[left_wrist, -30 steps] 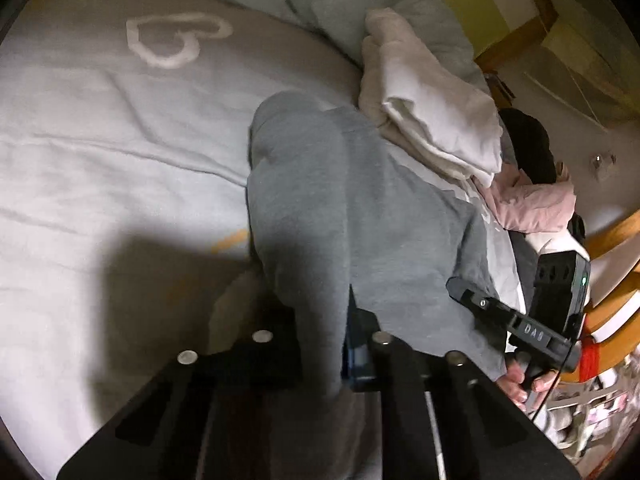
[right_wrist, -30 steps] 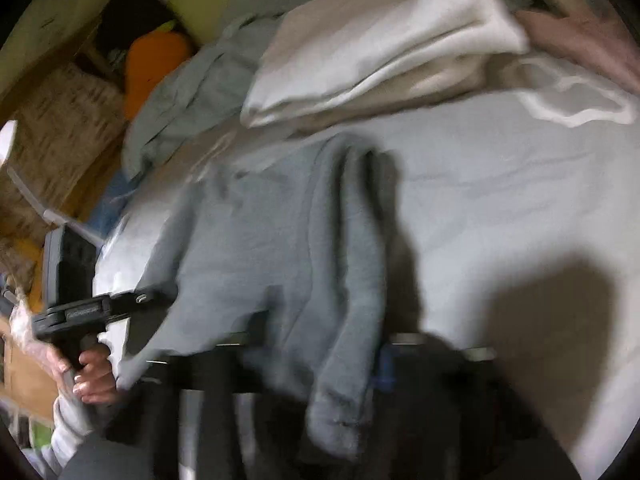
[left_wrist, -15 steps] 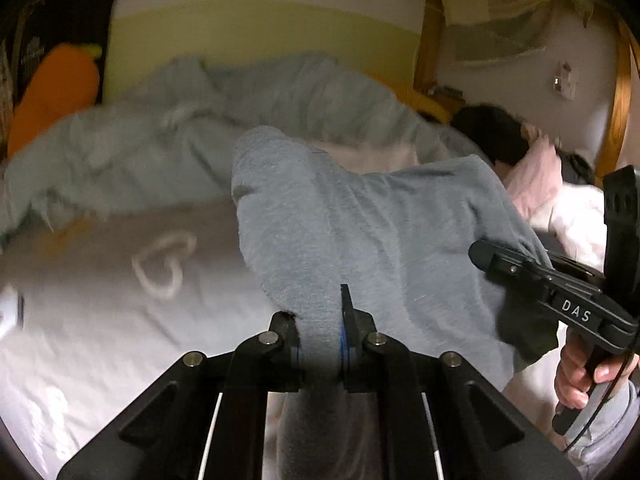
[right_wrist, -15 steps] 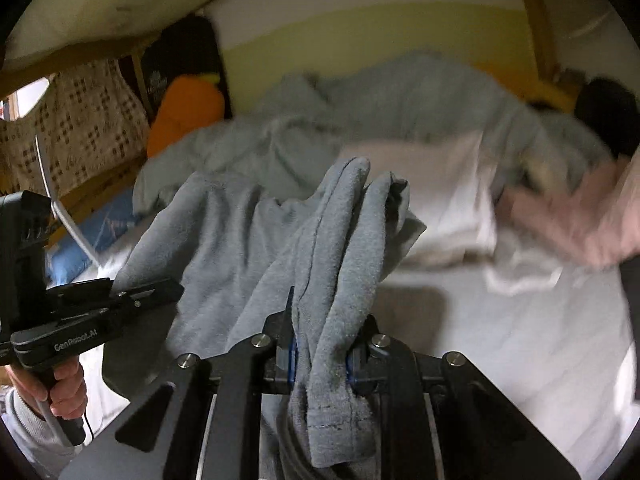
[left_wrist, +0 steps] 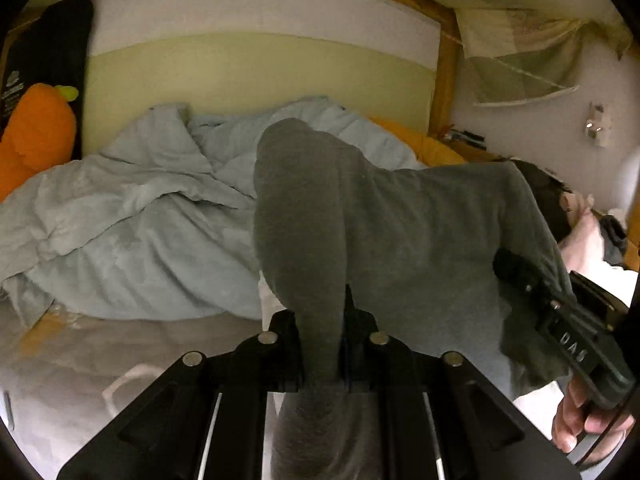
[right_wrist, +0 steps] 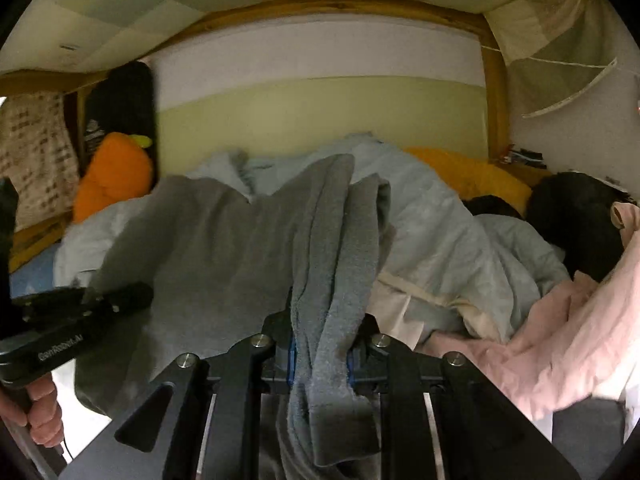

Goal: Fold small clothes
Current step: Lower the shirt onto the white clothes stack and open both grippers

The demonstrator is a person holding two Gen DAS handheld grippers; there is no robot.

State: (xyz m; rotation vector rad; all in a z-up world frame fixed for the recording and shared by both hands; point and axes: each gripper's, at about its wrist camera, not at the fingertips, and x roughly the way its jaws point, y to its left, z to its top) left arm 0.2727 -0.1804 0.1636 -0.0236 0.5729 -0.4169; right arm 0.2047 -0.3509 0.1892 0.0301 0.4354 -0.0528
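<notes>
While both tools are raised above the bed, the left gripper (left_wrist: 320, 344) is clamped on a bunched fold of the grey fleece garment (left_wrist: 400, 240). The right gripper (right_wrist: 320, 354) pinches another gathered edge of it. Between them the cloth hangs stretched, in front of the rumpled pale blue duvet (left_wrist: 132, 232) and orange carrot plush (right_wrist: 112, 172).

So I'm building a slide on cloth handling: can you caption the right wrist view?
Right gripper clamps a bunched grey fleece garment, lifted before a rumpled pale blue duvet.
</notes>
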